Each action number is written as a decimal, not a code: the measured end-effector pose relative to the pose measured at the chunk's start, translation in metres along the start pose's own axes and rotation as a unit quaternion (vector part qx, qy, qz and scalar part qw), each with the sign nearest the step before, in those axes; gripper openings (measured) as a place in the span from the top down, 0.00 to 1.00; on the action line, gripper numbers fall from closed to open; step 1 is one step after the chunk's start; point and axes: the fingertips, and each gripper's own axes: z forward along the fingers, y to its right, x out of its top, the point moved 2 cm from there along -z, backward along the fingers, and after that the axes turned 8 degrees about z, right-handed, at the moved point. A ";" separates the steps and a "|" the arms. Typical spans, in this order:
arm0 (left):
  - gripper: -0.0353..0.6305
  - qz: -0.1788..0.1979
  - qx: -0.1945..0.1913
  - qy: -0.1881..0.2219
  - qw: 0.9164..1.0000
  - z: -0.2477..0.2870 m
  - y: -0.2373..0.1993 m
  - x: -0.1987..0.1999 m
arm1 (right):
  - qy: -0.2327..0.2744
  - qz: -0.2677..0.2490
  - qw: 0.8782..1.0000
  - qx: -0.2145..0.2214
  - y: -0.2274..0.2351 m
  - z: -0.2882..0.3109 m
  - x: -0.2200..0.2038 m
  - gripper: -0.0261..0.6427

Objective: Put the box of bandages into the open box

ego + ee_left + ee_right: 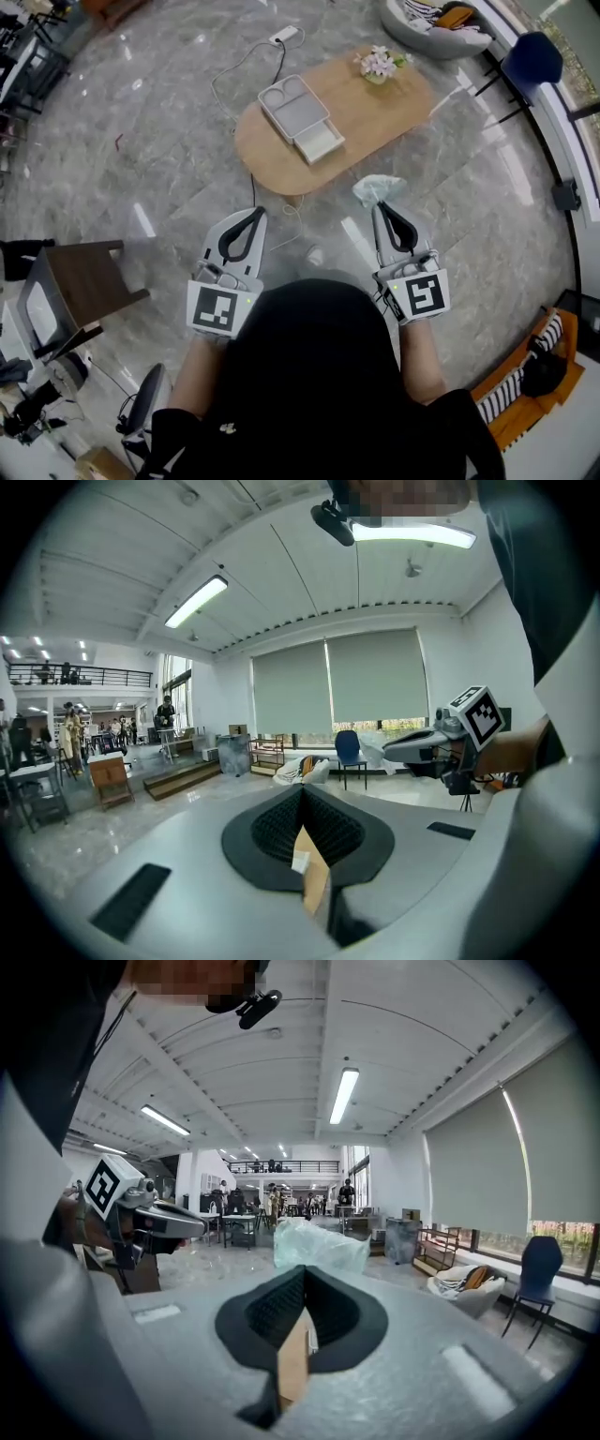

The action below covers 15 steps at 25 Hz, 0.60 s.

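Left tongs clenched empty, right tongs clenched on a crumpled plastic bag, bandages possibly inside but not discernible, both well short of the open box ahead, mid tabletop, nearer the left.

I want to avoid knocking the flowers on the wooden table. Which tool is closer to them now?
Right. The right tool, shut on a plastic bag, points almost straight at the flowers from short of the table; the left tool is farther, off to their left.

Open box on table, flowers right.
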 end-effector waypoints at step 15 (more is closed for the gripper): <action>0.93 0.016 0.012 -0.026 0.999 0.071 -0.034 -0.005 | -0.034 0.003 0.999 -0.006 0.053 0.052 -0.012 0.97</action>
